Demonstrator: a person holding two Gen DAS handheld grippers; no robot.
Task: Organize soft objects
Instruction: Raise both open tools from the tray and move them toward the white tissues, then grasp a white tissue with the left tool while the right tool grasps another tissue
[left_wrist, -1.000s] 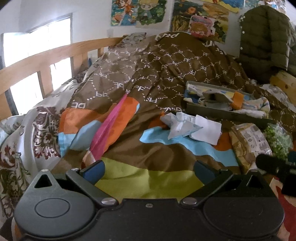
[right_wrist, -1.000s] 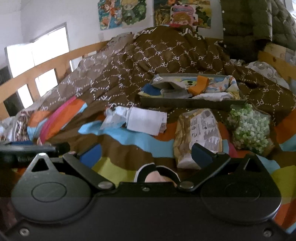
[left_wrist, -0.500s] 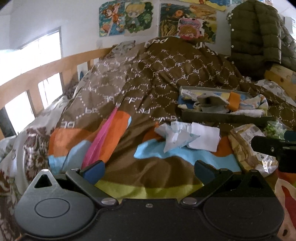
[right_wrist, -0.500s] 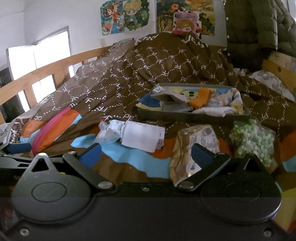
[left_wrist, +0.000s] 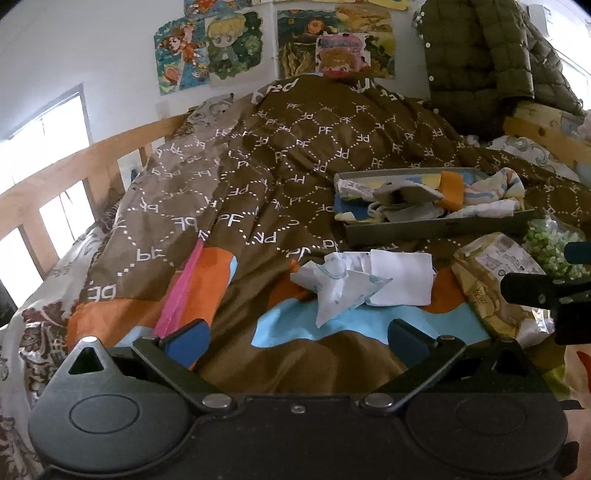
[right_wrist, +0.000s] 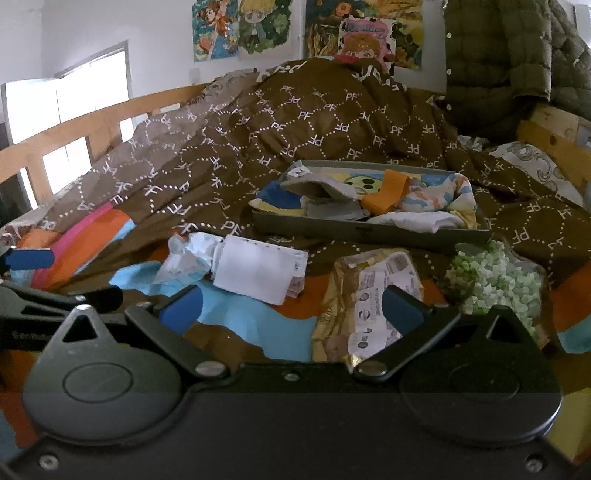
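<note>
Nearest to me, my left gripper (left_wrist: 295, 338) has its blue fingers wide apart with nothing between them, poised over the striped blanket (left_wrist: 332, 354). My right gripper (right_wrist: 291, 308) is spread just as wide and empty, lined up beside the left one, whose blue finger tip shows at the left edge of the right wrist view.

Just ahead lie the loose things I judge I'm meant to tidy: a crumpled white cloth (left_wrist: 343, 280) touching a flat folded white piece (left_wrist: 400, 275), then a tan crinkly packet (right_wrist: 373, 295) right in front of my right fingers, and a clear bag of green pellets (right_wrist: 498, 280) beside it.

Beyond them sits the grey tray (right_wrist: 369, 232), already holding folded fabrics, including an orange one (right_wrist: 388, 194).

To do this well, I'd take the crumpled cloth with the left, coming down over its bunched middle so both fingers straddle a thick fold and not a single flap. I'd close firmly, lift clear of the folded piece so it doesn't drag along, then carry it forward to a bare spot in the tray
</note>
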